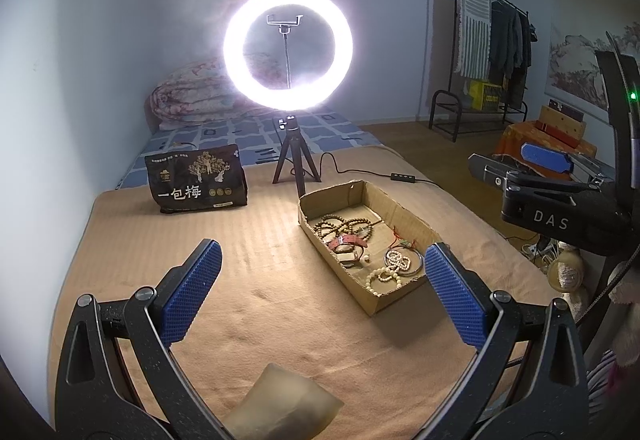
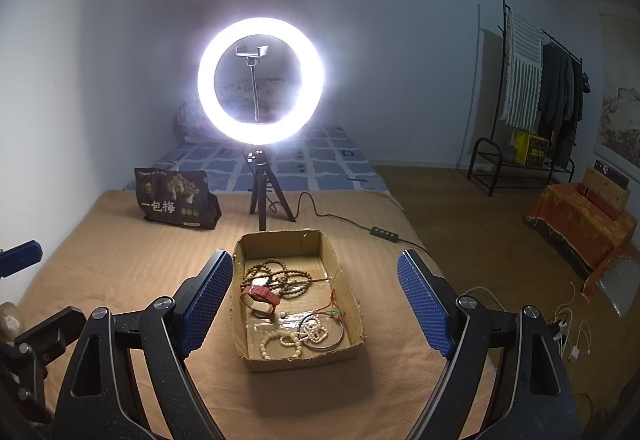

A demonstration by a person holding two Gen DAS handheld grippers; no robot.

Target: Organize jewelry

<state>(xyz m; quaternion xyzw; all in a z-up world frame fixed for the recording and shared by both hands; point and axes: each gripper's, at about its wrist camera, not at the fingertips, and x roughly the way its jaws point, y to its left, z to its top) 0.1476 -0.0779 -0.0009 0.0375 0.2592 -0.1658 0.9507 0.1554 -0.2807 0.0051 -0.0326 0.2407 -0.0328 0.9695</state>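
Observation:
An open cardboard box point(image 2: 280, 240) lies on the tan blanket. It holds brown wooden bead strings point(image 2: 280, 278), a red-strapped watch point(image 2: 260, 296), pale bead bracelets point(image 2: 280, 344) and a silver bangle point(image 2: 338, 340). My right gripper point(image 2: 314, 256) hovers just short of the box, open, its blue pads on either side of the box's width and touching nothing. In the left wrist view the box point(image 1: 396, 206) sits ahead to the right, its jewelry point(image 1: 344, 232) in plain sight. My left gripper point(image 1: 323, 246) is open with nothing between its fingers. The right gripper point(image 1: 498, 158) shows at the right edge.
A lit ring light point(image 2: 260, 80) on a small tripod stands behind the box, its cable and switch point(image 2: 386, 234) trailing right. A black snack bag point(image 2: 176, 202) stands at back left. A pale pouch point(image 1: 280, 400) lies under my left gripper. The bed drops off to the right.

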